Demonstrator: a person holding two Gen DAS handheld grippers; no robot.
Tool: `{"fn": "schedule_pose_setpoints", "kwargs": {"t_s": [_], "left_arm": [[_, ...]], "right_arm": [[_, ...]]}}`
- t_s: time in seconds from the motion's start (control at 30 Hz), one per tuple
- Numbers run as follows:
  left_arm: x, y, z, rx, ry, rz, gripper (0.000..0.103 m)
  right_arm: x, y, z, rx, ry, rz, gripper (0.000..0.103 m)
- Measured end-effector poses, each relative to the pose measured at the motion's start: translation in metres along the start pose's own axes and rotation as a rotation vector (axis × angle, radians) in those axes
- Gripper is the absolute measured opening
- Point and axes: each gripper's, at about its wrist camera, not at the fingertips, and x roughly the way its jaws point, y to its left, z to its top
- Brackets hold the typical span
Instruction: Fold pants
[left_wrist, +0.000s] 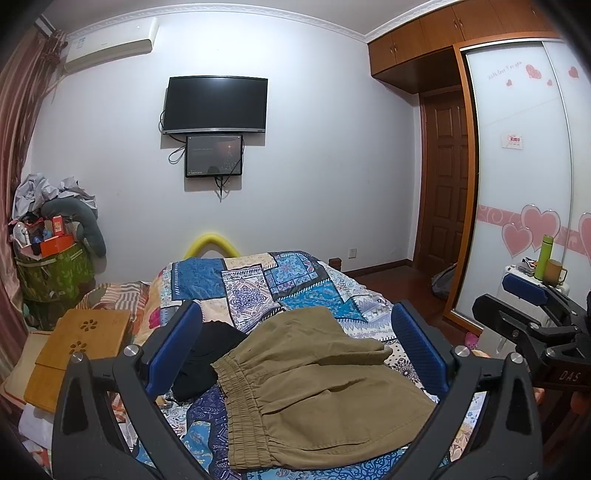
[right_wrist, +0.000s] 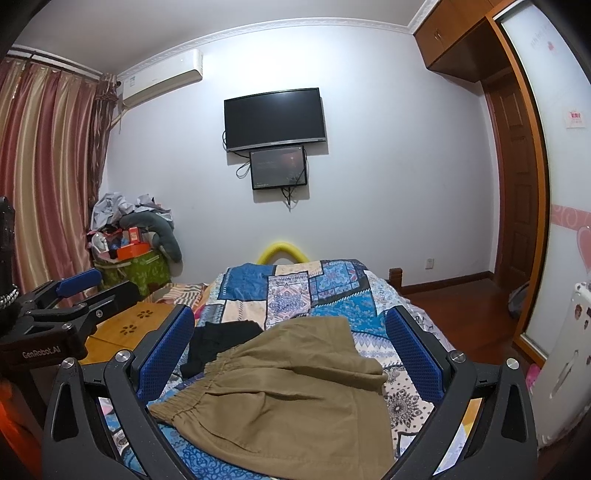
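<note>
Khaki pants (left_wrist: 314, 391) with an elastic waistband lie rumpled on the patchwork bedspread (left_wrist: 258, 284), waistband toward the left. My left gripper (left_wrist: 295, 332) hovers open above them, nothing between its blue pads. In the right wrist view the same khaki pants (right_wrist: 288, 391) spread below my right gripper (right_wrist: 291, 336), which is also open and holds nothing. A black garment (left_wrist: 207, 354) lies just left of the pants, also visible as the black garment (right_wrist: 218, 339). The right gripper's body (left_wrist: 535, 325) shows at the right edge of the left wrist view.
A wooden lap tray (left_wrist: 81, 350) rests on the bed's left side. A cluttered green hamper (left_wrist: 51, 266) stands by the curtain. Wardrobe sliding door (left_wrist: 524, 177) and a white stand with a green bottle (left_wrist: 546, 258) lie to the right. Two screens (left_wrist: 214, 107) hang on the far wall.
</note>
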Motion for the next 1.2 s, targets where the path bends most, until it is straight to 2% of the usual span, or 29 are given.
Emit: {"fn": "schedule_pose_setpoints", "kwargs": {"t_s": [1.2], "left_arm": [[0.0016, -0.0002, -0.0051, 0.002, 0.004, 0.005, 0.103]], "right_arm": [[-0.0003, -0.0018, 0.0011, -0.003, 0.006, -0.004, 0.103]]}}
